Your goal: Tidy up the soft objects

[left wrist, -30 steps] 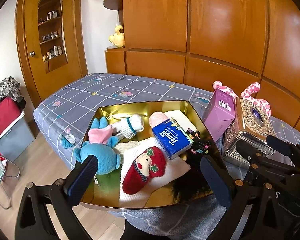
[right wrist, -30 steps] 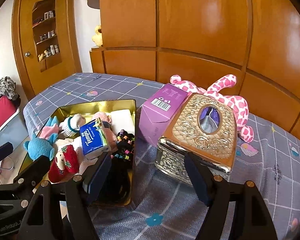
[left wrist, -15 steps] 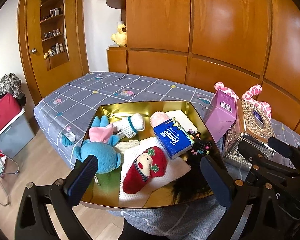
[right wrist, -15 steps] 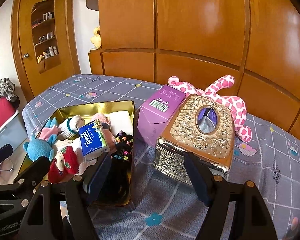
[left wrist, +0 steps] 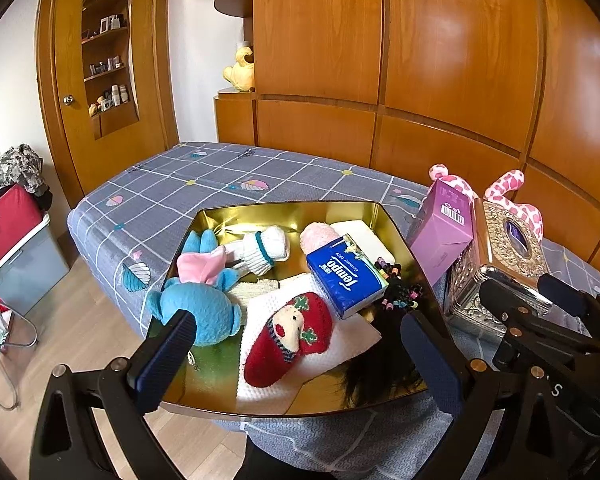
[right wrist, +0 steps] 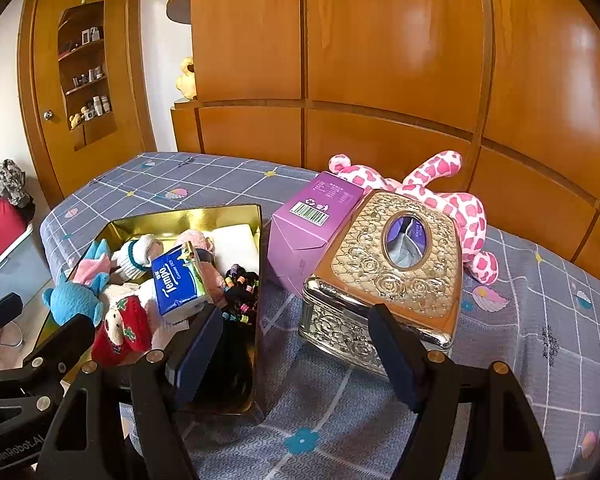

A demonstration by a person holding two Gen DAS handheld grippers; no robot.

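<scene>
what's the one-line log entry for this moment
left gripper: open, empty, above tin | right gripper: open, empty, before tissue box | pink plush: on bed behind the box, untouched

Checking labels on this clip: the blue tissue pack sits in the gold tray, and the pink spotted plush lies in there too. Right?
Partly. The blue tissue pack is in the gold tray, but the pink spotted plush lies outside it on the bed, behind the ornate box, as the right wrist view shows.
</scene>
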